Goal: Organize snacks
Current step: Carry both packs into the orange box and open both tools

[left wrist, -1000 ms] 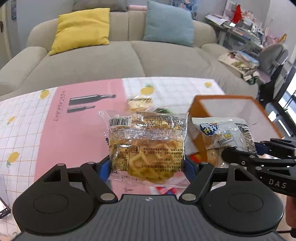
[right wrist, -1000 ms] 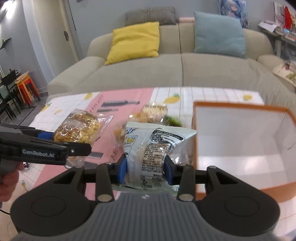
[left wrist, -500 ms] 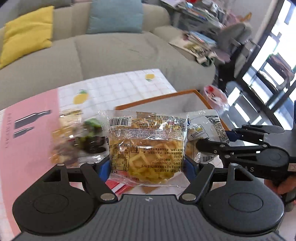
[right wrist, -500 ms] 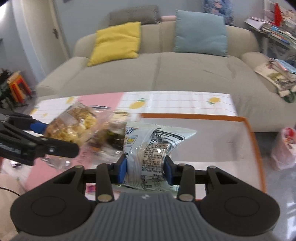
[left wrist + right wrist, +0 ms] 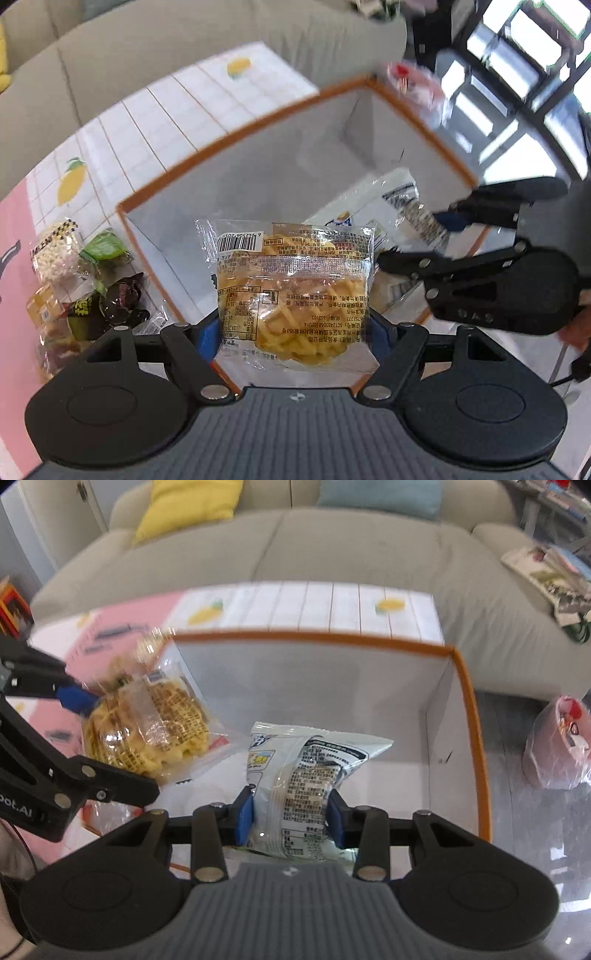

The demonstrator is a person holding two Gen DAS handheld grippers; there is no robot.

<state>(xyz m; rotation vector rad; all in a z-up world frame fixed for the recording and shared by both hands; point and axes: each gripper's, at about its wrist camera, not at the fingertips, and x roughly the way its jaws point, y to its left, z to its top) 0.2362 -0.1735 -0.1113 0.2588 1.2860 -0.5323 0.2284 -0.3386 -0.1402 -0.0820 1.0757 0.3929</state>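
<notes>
My left gripper (image 5: 295, 332) is shut on a clear packet of yellow waffle biscuits (image 5: 295, 295) and holds it above the near corner of an orange-rimmed white box (image 5: 236, 129). My right gripper (image 5: 290, 818) is shut on a white and blue snack bag (image 5: 306, 775) and holds it over the inside of the same box (image 5: 476, 738). The waffle packet (image 5: 147, 727) and the left gripper (image 5: 79, 738) show at the left of the right wrist view. The right gripper (image 5: 424, 240) and its bag (image 5: 399, 206) show at the right of the left wrist view.
A pile of small wrapped snacks (image 5: 85, 280) lies on the pink and white tablecloth (image 5: 122, 125) left of the box. A beige sofa (image 5: 332, 542) stands behind the table. A pink plastic bag (image 5: 557, 749) sits on the floor to the right.
Both grippers have moved right and tipped downward with their packets, from above the tablecloth to above the box. Neither grip has changed.
</notes>
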